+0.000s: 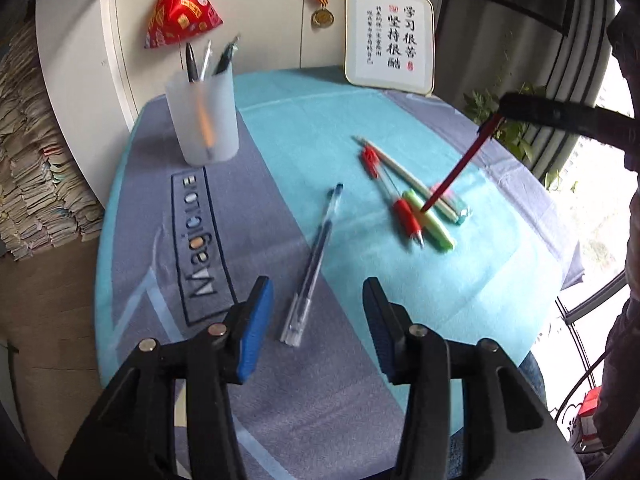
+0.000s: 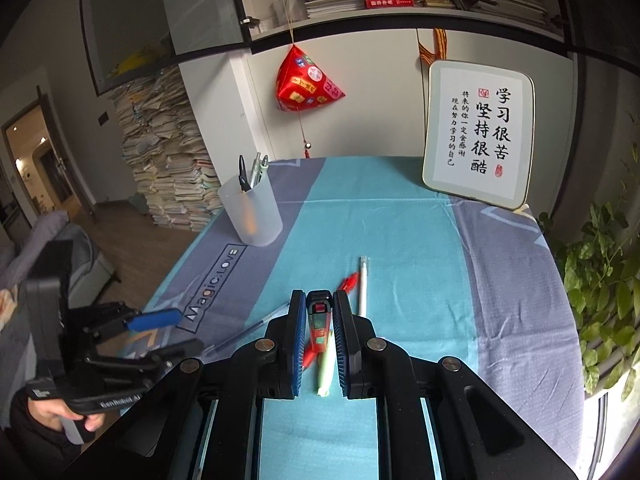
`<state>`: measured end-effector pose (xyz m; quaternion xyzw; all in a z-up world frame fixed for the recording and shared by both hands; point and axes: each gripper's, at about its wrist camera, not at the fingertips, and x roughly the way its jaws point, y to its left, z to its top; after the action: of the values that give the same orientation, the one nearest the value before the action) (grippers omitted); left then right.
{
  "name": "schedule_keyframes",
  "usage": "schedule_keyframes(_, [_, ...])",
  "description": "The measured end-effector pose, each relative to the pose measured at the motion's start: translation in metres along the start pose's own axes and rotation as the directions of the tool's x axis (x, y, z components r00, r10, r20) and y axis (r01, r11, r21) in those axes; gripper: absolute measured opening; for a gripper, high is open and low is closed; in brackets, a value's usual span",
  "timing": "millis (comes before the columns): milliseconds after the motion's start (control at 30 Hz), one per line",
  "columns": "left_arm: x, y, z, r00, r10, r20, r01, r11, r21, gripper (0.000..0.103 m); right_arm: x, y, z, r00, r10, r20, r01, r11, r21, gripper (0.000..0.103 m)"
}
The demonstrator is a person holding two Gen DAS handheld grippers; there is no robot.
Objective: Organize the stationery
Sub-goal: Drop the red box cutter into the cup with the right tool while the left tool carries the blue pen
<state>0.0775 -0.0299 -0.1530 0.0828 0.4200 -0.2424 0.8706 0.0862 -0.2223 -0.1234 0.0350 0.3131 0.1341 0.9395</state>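
Note:
My left gripper [image 1: 318, 312] is open above the cloth, its blue pads wide apart. A clear blue gel pen [image 1: 316, 256] lies flat on the table just ahead of the jaws, untouched. My right gripper [image 2: 319, 296] is shut on a red pen [image 2: 320, 324], which hangs tip-down [image 1: 460, 168] over a loose cluster: a green highlighter [image 1: 430, 220], red-grip pens [image 1: 406, 216] and a white pen [image 2: 363, 284]. A frosted pen cup [image 1: 204, 120] with several pens stands upright at the back left. The left gripper [image 2: 188, 330] appears at the left of the right wrist view.
A framed calligraphy board [image 2: 478, 132] leans at the back right of the table [image 2: 420, 232]. A red hanging ornament [image 2: 306, 82] dangles by the wall. Potted leaves [image 2: 600, 272] crowd the right edge. Stacked papers [image 2: 168, 160] rise beyond the left edge.

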Motion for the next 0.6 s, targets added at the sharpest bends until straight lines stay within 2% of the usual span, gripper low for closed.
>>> schedule_keyframes(67, [0.013,0.0,-0.004,1.0,0.01,-0.012,-0.01,1.0,0.024,0.044,0.001,-0.001,-0.001,1.0,-0.002,-0.002,0.002,1.0,0.002,0.015])
schedule_keyframes(133, [0.025,0.006,-0.008,1.0,-0.007,-0.001,0.007,1.0,0.015,0.031,0.001,-0.003,0.0,1.0,0.002,-0.004,-0.002,1.0,0.008,0.015])
schedule_keyframes(167, [0.027,0.008,-0.007,1.0,-0.014,0.001,0.014,1.0,0.013,0.01,0.001,-0.004,0.0,1.0,0.004,-0.002,-0.003,1.0,0.014,0.015])
schedule_keyframes(267, [0.025,0.021,0.0,0.996,-0.083,-0.014,0.082,0.995,-0.055,0.009,-0.002,-0.006,0.002,1.0,0.005,0.005,-0.005,1.0,0.025,0.015])
schedule_keyframes(367, [0.011,0.021,0.008,0.998,-0.059,0.002,0.059,0.998,-0.019,0.009,-0.005,-0.007,0.004,1.0,0.006,0.009,-0.006,1.0,0.029,0.015])
schedule_keyframes(433, [-0.005,0.021,0.017,0.998,-0.062,0.027,0.062,0.998,-0.001,0.009,-0.006,-0.008,0.006,1.0,0.007,0.016,-0.007,0.999,0.033,0.015])
schedule_keyframes(600, [-0.044,0.032,0.045,0.995,-0.017,0.096,0.013,0.999,0.046,0.009,-0.008,-0.002,0.018,0.999,0.037,0.037,-0.038,0.999,0.035,0.015])
